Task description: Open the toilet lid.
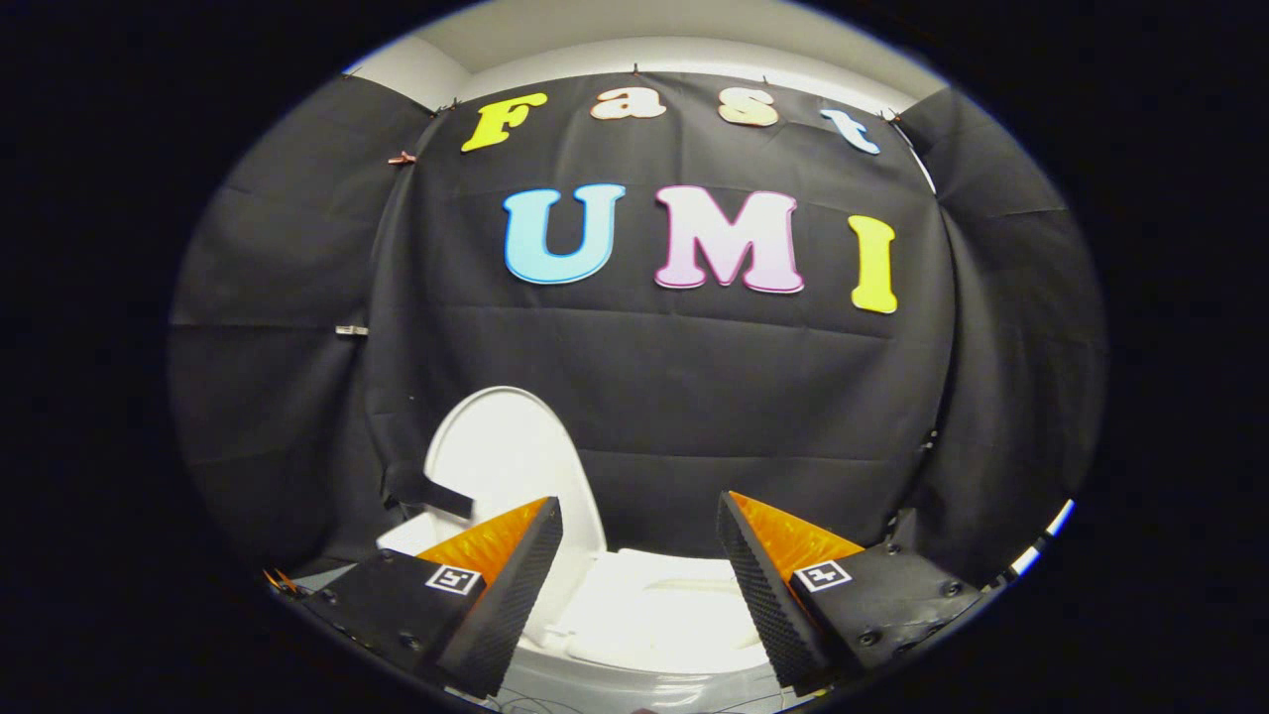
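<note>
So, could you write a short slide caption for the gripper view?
Open gripper with empty fingers above the white toilet, whose lid stands raised.

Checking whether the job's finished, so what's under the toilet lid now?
The toilet lid stands raised against the black cloth, so the white seat lies uncovered below it. The open gripper holds nothing; its fingers cover the seat's sides, and glare hides the bowl.

Creased black cloth wall (694, 377) hung across back, pinned by small clips. Folded in at both sides. White ceiling (644, 35) above.
</note>
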A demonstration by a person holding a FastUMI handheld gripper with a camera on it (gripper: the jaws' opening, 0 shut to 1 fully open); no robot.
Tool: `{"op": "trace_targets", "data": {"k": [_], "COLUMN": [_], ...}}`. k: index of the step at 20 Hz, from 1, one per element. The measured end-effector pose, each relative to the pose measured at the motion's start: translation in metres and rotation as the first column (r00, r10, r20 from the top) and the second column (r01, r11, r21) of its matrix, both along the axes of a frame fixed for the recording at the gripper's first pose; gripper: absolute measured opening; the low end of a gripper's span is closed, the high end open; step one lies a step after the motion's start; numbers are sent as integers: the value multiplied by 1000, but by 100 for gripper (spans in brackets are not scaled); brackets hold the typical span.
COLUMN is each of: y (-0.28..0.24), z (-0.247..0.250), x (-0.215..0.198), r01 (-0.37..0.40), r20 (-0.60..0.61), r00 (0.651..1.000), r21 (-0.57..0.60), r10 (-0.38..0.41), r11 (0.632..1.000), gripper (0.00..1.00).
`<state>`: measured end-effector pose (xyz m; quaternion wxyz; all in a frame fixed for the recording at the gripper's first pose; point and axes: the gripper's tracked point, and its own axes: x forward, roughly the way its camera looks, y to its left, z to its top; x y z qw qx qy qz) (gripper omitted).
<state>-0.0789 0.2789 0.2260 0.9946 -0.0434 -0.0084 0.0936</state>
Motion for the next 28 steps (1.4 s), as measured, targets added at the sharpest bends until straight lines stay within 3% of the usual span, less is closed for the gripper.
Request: {"op": "trace_targets", "data": {"k": [8, 28], "y": [-86, -107], "z": [-18, -31], "x": [7, 19], "r01": [70, 75], "r20": [16, 19], "r00": [997, 997], "r21": [23, 68], "r10": [-71, -76], "r11": [997, 995], "gripper": [99, 99]}}
